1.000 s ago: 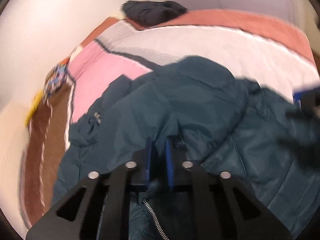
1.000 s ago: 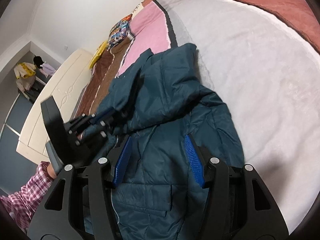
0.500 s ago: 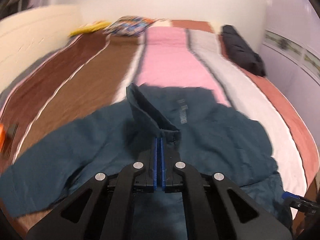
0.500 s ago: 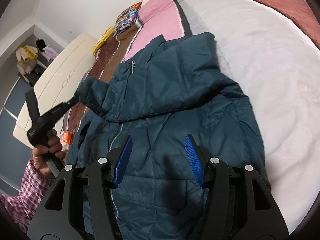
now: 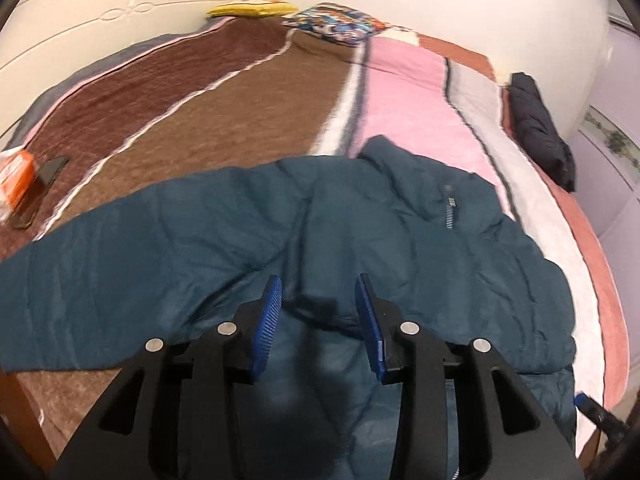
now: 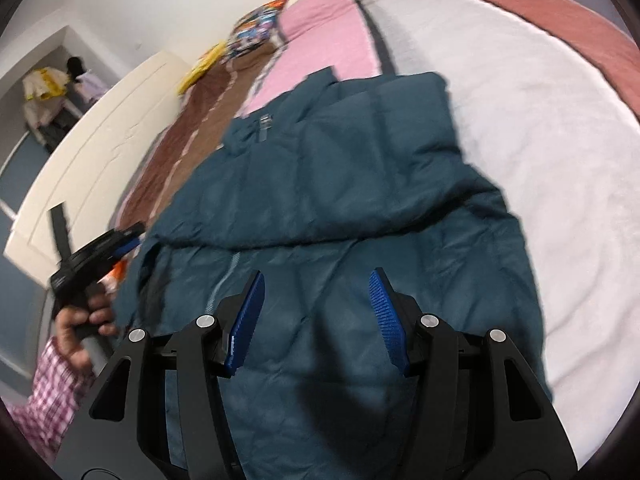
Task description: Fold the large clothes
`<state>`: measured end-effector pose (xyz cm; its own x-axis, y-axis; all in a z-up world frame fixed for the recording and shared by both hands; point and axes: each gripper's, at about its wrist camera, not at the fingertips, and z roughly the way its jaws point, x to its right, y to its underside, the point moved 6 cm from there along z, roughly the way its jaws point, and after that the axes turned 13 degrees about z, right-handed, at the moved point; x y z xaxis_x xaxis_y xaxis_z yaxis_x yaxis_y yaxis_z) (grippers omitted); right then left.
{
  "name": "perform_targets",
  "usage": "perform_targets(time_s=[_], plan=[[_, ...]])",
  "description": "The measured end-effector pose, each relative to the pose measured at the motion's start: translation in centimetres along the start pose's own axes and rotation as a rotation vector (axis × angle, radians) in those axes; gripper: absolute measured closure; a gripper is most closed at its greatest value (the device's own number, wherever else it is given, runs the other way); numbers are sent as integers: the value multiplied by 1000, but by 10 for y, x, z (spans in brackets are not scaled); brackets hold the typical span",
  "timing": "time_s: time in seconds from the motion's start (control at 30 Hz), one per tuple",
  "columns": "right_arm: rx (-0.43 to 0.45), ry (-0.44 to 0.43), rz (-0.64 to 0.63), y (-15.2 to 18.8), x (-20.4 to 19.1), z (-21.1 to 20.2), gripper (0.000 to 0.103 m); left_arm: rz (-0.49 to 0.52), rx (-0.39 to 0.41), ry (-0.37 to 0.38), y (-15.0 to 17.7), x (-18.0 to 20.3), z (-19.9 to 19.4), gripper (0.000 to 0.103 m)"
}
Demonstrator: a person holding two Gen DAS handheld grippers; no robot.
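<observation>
A dark teal padded jacket (image 5: 360,232) lies spread on the striped bed, one sleeve stretched out to the left (image 5: 100,256). Its collar and zipper (image 5: 448,208) point toward the far end. My left gripper (image 5: 318,308) is open and empty just above the jacket's lower body. In the right wrist view the jacket (image 6: 340,184) has its right sleeve folded across the chest. My right gripper (image 6: 316,308) is open and empty above the jacket's front, near the zipper line. The left gripper (image 6: 100,244) shows at the left edge, held in a hand.
The bed cover (image 5: 240,100) has brown, pink, white and rust stripes. A dark folded garment (image 5: 540,132) lies at the far right edge. A phone (image 5: 40,188) and an orange packet (image 5: 16,172) lie at the left. Pillows (image 5: 332,24) sit by the headboard (image 5: 100,20).
My left gripper, shut on the jacket's sleeve, pulled it out to the left, let go and opened. The jacket now lies flatter. The right gripper stayed open above it.
</observation>
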<state>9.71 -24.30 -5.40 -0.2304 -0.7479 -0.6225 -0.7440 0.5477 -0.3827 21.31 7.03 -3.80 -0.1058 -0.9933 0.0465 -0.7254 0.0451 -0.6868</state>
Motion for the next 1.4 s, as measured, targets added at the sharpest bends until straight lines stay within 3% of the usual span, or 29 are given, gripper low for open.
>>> perform_targets(time_s=[0.07, 0.13, 0.27, 0.43, 0.57, 0.7, 0.77, 0.97, 1.1, 1.2, 1.4], plan=[[20, 21, 39, -10, 11, 2, 48, 35, 0, 27, -4, 14, 7, 65], [43, 19, 72, -21, 17, 1, 55, 64, -1, 50, -6, 25, 15, 64], [79, -6, 90, -47, 12, 6, 59, 113, -65, -11, -6, 32, 50, 64], [66, 135, 95, -73, 27, 43, 59, 98, -163, -39, 6, 23, 81, 64], [20, 217, 90, -78, 41, 71, 63, 130, -172, -59, 10, 26, 86, 64], [45, 256, 35, -75, 29, 62, 60, 137, -171, -71, 11, 26, 87, 64], [53, 231, 35, -73, 22, 54, 60, 125, -164, -62, 9, 25, 82, 63], [50, 154, 11, -48, -9, 35, 60, 47, -92, -22, 4, 13, 40, 48], [9, 111, -22, -25, -35, 37, 60, 12, -63, -7, 10, -1, 12, 46], [-24, 88, -52, -7, -53, 38, 60, -47, -48, -20, 22, -23, -11, 41], [-66, 45, -109, 24, -82, 35, 59, -178, -55, -68, 55, -80, -46, 40]])
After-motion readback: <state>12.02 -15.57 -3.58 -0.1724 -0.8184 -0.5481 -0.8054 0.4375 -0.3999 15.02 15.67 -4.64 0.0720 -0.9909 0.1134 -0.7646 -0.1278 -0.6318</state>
